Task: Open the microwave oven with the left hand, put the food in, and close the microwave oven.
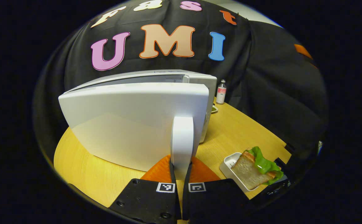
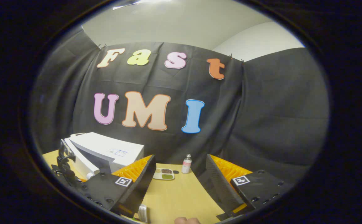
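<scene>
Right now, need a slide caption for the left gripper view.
Left gripper shut on the microwave door handle, door partly open; sandwich waits in its white tray.

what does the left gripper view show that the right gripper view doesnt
Left gripper view: left gripper shut on the door handle; sandwich plainly seen in a white tray. Right gripper view: right gripper open, holding nothing; pale ceiling above the cloth. Both: microwave, small bottle, wooden table.
</scene>
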